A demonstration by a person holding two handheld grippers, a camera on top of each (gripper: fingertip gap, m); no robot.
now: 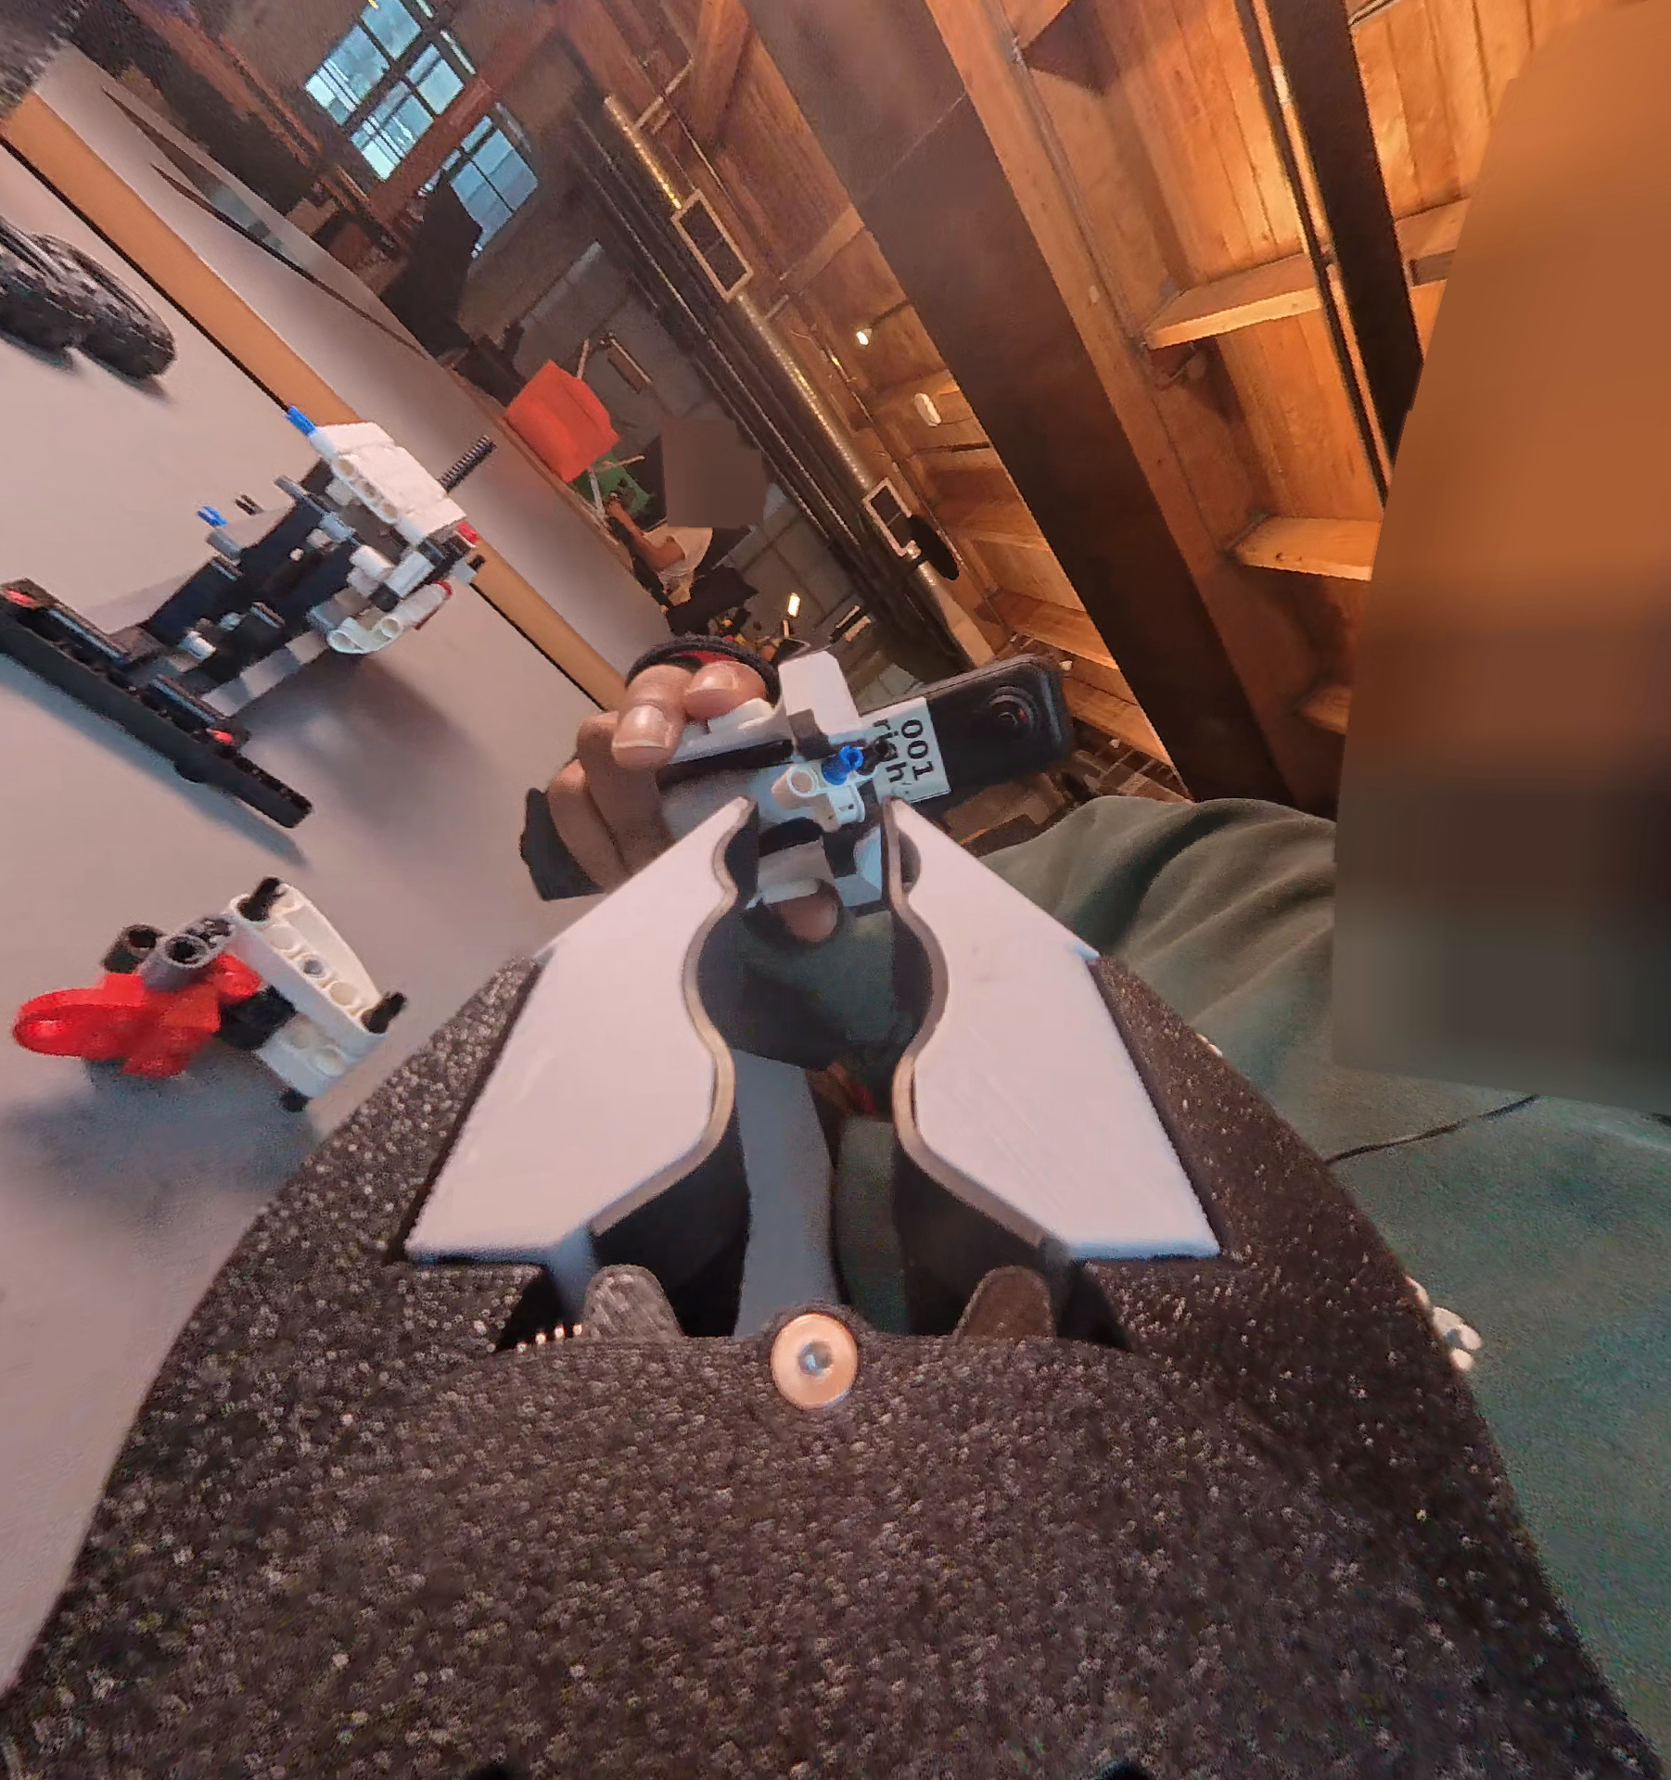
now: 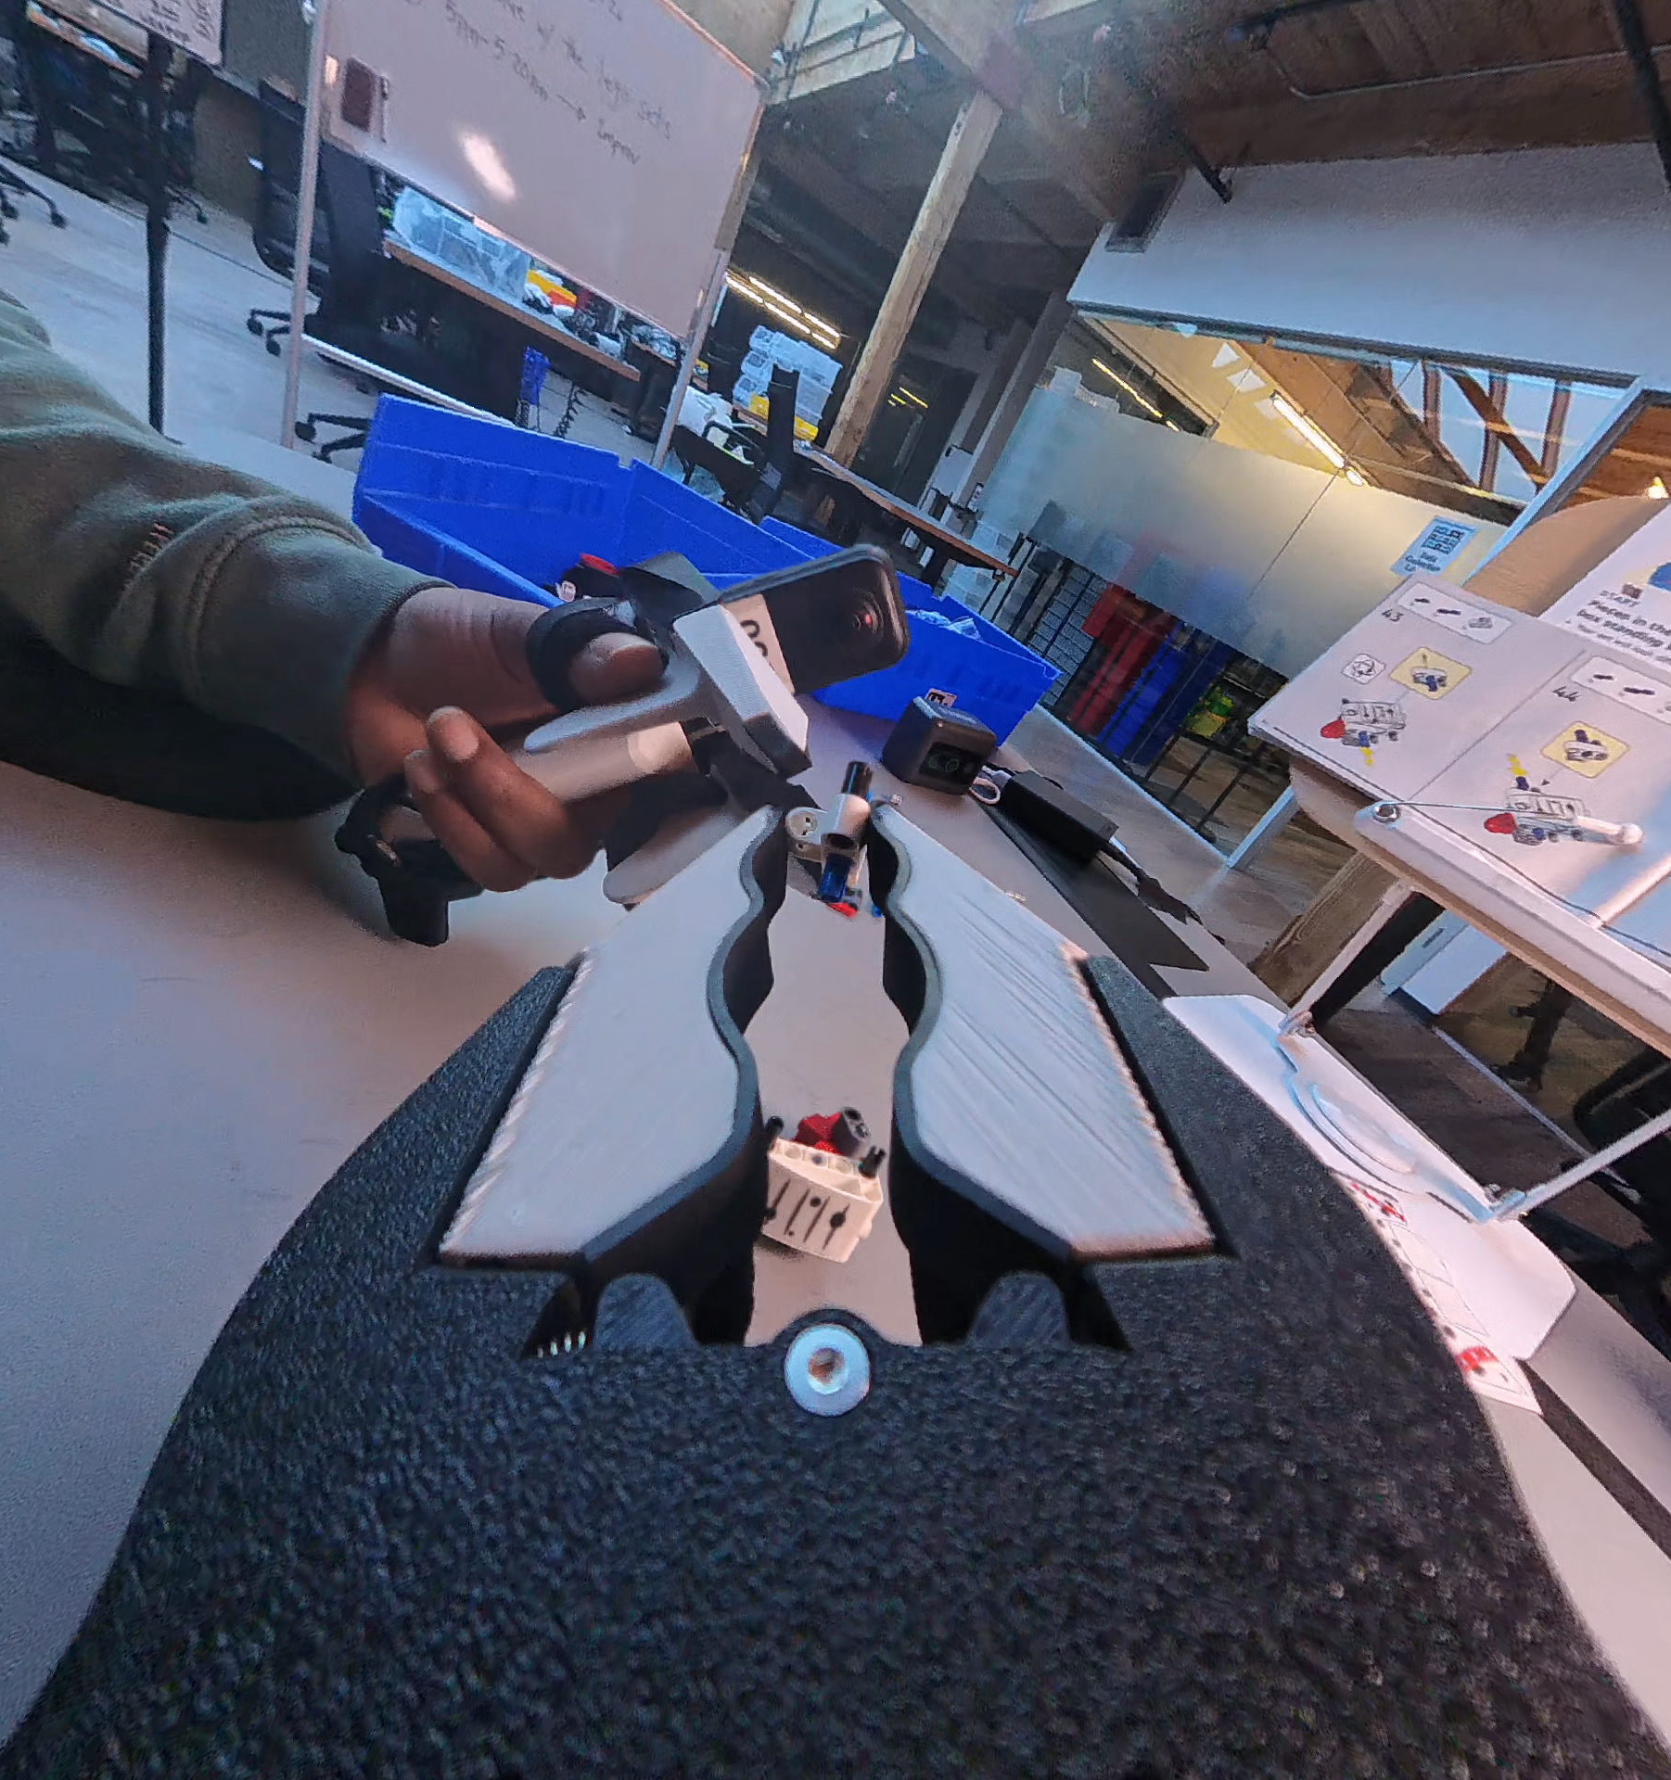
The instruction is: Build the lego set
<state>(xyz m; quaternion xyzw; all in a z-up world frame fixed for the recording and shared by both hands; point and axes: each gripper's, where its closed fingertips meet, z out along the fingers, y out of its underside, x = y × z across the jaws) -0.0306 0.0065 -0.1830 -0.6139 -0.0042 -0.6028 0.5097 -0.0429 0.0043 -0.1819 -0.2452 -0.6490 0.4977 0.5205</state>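
Left wrist view: left gripper (image 1: pixel 817 848) clamped on small white-grey subassembly (image 1: pixel 812 799), held in the air off the tabletop (image 1: pixel 90 1204). Larger black-and-white build (image 1: pixel 331 559) toward far tabletop edge; red-and-white module (image 1: pixel 225 992) nearer, well apart from it. Judged step: mid-air joining of a small piece.

Right wrist view: right gripper (image 2: pixel 827 848) pinching the same subassembly (image 2: pixel 832 828) from the opposite side. Instruction booklet (image 2: pixel 1487 732) on stand at right, blue bin (image 2: pixel 543 501) behind. Next move likely needs square alignment and a firm push. Open tabletop below and left.
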